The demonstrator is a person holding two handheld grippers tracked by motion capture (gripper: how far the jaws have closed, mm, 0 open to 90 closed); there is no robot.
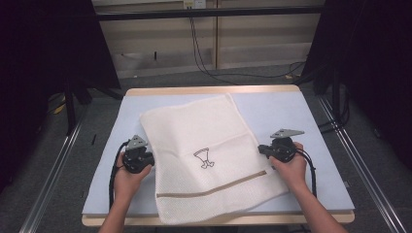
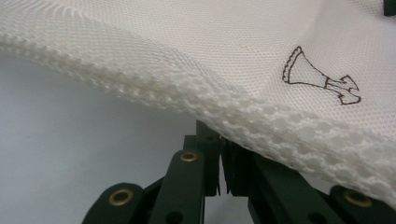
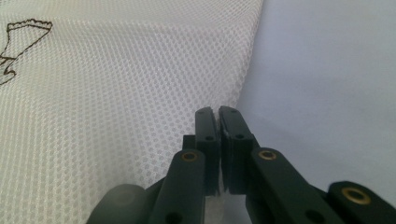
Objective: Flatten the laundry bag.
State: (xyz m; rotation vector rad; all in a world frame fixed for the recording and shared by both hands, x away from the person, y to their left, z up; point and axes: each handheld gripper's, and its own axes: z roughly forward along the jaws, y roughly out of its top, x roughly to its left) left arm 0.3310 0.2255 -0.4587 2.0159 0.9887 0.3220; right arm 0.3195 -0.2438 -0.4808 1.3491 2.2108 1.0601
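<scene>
A white mesh bag (image 1: 209, 145) lies spread on the light blue table top (image 1: 291, 107), with a small dark emblem (image 1: 204, 158) in its middle and a tan strip (image 1: 214, 187) near its front end. My left gripper (image 1: 151, 160) is at the bag's left edge. In the left gripper view the thick mesh edge (image 2: 187, 93) rises off the table and drapes over the jaw tips of that gripper (image 2: 219, 135), which is shut on it. My right gripper (image 1: 261, 148) sits at the bag's right edge. Its jaws are shut (image 3: 217, 112) with the tips resting where the flat mesh (image 3: 116, 93) meets the table.
The table's wooden front rim (image 1: 218, 221) runs just below the bag. Metal rails (image 1: 53, 165) flank the table on both sides. Black cables (image 1: 204, 58) trail on the floor behind it. Bare table top (image 1: 320, 179) lies to the right of the right hand.
</scene>
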